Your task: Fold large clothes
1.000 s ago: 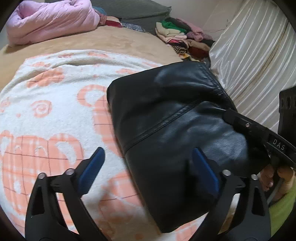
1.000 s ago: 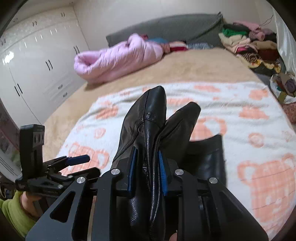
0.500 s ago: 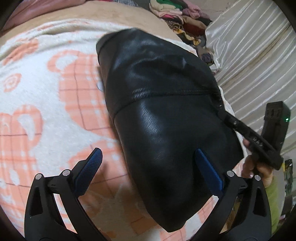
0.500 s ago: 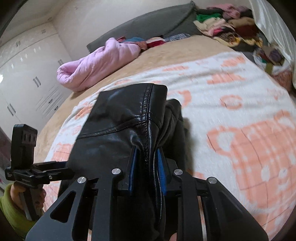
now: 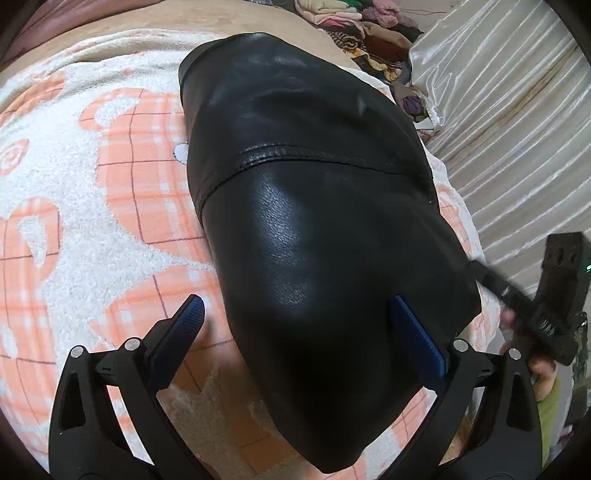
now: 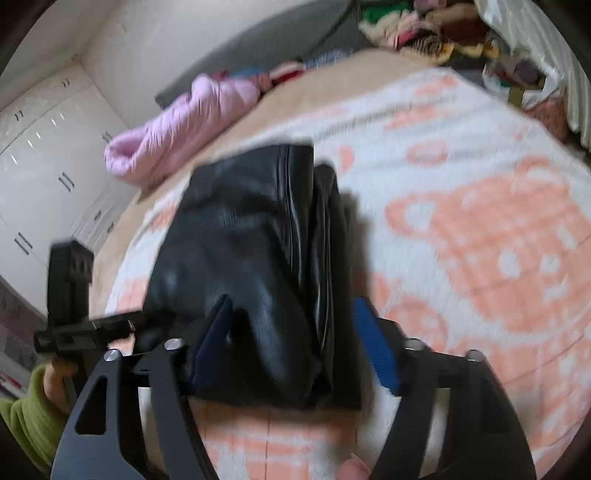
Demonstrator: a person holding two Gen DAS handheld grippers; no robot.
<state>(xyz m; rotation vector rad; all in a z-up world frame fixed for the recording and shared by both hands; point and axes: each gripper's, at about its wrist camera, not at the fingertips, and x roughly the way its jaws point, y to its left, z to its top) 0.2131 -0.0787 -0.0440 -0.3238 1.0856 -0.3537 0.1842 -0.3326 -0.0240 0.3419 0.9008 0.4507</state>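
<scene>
The black leather garment (image 5: 317,229) lies folded in a thick bundle on the white-and-orange patterned blanket (image 5: 85,206) that covers the bed, and its near end sits between the jaws of both tools. The left gripper (image 5: 299,328) stands wide open: its left pad is over bare blanket clear of the leather, and its right pad is over the garment's near right part, gripping nothing. The right gripper (image 6: 295,339) has just been opening, and in its blurred view the stacked folded edges of the garment (image 6: 258,266) lie between the parted pads, which no longer press on them. To the left of the right gripper's jaws a hand in a green sleeve (image 6: 26,410) holds the other tool. Beyond the garment lie a rolled pink quilt (image 6: 184,125) and, farther right, a pile of mixed clothes (image 5: 354,22).
</scene>
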